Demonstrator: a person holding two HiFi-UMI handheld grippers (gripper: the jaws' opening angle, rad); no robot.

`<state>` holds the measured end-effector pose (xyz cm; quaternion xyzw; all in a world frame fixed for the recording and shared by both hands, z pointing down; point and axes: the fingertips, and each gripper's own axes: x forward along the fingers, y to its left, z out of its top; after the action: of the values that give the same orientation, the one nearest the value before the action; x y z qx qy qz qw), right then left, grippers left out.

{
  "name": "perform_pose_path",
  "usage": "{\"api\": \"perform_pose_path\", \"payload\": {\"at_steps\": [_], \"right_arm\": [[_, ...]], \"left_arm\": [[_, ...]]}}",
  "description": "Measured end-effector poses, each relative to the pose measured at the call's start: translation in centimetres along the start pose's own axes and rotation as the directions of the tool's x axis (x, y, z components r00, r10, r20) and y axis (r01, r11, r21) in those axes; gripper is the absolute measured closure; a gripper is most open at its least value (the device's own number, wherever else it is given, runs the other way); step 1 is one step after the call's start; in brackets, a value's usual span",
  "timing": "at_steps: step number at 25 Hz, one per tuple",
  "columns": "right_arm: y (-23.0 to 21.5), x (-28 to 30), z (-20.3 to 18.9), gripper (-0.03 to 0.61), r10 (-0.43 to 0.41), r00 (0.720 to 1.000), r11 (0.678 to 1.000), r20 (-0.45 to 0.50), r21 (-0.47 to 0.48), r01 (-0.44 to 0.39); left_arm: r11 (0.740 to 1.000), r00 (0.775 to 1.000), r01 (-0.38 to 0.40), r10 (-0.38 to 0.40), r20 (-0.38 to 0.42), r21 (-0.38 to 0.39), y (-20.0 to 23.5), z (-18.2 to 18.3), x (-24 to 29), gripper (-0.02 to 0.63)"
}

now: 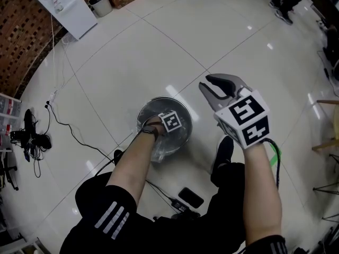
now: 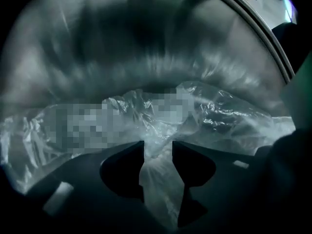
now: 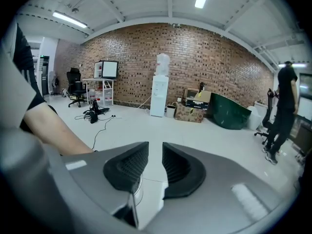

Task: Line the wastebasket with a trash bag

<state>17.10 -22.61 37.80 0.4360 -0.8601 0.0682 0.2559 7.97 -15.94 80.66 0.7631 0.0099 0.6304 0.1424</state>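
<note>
A round metal wastebasket [image 1: 183,112] stands on the floor just in front of the person's feet. A clear trash bag [image 1: 161,144] lines it, and its crumpled film [image 2: 219,111] lies against the shiny wall [image 2: 146,33]. My left gripper [image 2: 158,147] reaches straight down into the basket, with only its marker cube [image 1: 170,121] showing from above. Its jaws stand apart, with bag film in the gap and under the tips. My right gripper [image 1: 207,83] is held up to the right of the basket, away from it. A narrow gap with nothing in it separates the jaws of this right gripper [image 3: 155,150].
A black shoe [image 1: 223,152] and a flat black device [image 1: 190,197] lie close to the basket. A cable [image 1: 69,126] runs across the tiles at left. A white water dispenser [image 1: 63,4] and a small bin [image 1: 100,4] stand far back. A person [image 3: 280,113] stands at far right.
</note>
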Motion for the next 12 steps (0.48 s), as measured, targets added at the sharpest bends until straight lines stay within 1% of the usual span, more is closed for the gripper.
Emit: {"api": "perform_pose_path", "payload": {"at_steps": [3, 7, 10, 12], "right_arm": [[-0.1, 0.3, 0.2, 0.479, 0.005, 1.0, 1.0, -0.007, -0.003, -0.005], [-0.2, 0.5, 0.1, 0.479, -0.004, 1.0, 1.0, -0.007, 0.002, 0.004], [0.1, 0.8, 0.3, 0.479, -0.008, 1.0, 1.0, 0.005, 0.011, 0.008], [0.3, 1.2, 0.2, 0.479, -0.011, 1.0, 1.0, 0.004, 0.006, 0.011]], "left_arm": [[1.0, 1.0, 0.001, -0.001, 0.02, 0.006, -0.1, 0.7, -0.6, 0.437], [1.0, 0.997, 0.003, -0.004, 0.078, 0.006, -0.7, 1.7, -2.4, 0.437], [0.996, 0.99, -0.071, 0.064, 0.124, 0.055, 0.0, 2.4, -4.5, 0.437], [0.992, 0.988, -0.094, 0.083, 0.133, 0.079, -0.1, 2.4, -5.8, 0.437]]}}
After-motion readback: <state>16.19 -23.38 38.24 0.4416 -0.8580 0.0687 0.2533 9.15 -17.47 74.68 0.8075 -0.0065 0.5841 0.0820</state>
